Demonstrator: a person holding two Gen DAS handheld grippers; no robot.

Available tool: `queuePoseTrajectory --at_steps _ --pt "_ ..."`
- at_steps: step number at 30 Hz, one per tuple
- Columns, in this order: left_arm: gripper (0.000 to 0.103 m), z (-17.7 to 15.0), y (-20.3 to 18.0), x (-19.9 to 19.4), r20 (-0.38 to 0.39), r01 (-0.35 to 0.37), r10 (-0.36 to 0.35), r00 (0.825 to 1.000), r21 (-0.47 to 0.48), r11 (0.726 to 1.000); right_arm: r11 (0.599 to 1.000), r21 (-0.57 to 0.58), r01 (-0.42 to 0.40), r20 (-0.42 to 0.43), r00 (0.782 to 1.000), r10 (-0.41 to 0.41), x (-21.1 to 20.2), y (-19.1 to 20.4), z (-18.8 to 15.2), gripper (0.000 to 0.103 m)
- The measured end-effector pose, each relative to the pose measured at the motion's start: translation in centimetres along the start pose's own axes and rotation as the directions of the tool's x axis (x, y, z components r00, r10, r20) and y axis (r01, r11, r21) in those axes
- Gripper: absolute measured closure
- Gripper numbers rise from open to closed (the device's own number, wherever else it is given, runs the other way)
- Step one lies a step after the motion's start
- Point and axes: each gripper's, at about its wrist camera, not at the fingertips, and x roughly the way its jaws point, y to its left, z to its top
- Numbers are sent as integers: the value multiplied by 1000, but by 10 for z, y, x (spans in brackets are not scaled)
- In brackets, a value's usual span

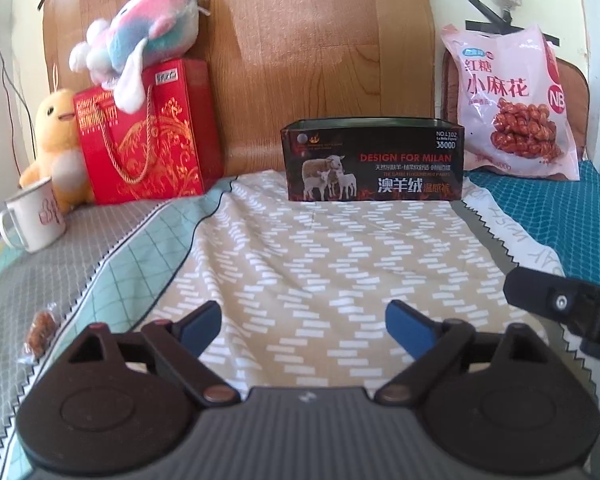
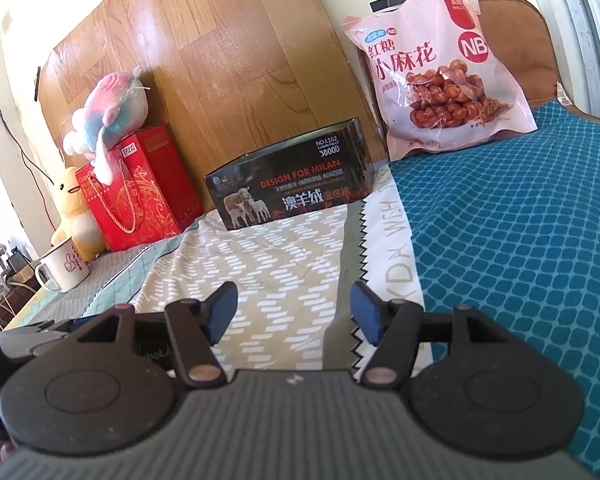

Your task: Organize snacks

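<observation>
Far left on the grey cloth, near the edge: a small wrapped snack [image 1: 40, 330]. Behind it, a white mug [image 1: 34, 216], then a yellow plush duck [image 1: 58, 148] beside a red gift bag [image 1: 148, 136] topped by a pink and blue plush toy [image 1: 148, 28]. In the middle, over beige patterned cloth [image 1: 320, 256]: left gripper [image 1: 306, 326], jaws wide apart, holding nothing. Straight ahead against the wooden board, an open black tin [image 1: 374, 160]. Further right, right gripper [image 2: 296, 314], likewise spread and empty. Far right, a pink snack bag [image 2: 440, 68] propped upright on teal cloth [image 2: 520, 220].
</observation>
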Motion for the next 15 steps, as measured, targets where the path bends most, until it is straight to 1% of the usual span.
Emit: queuePoseTrajectory --at_steps 4,8,13,15 --pt "1 0 -3 -3 19 -21 21 1000 15 1000 1000 13 -3 4 1000 3 -1 -2 0 37" --pt "0 -1 -4 -5 31 -36 35 999 22 999 1000 26 -5 5 1000 5 -2 -2 1 37" --pt "0 -1 -1 -3 16 -15 15 1000 10 1000 999 34 -7 7 1000 7 -2 -4 1 34" --pt "0 -1 -2 -2 12 -23 23 1000 9 1000 999 39 -8 6 1000 8 -2 -4 1 34"
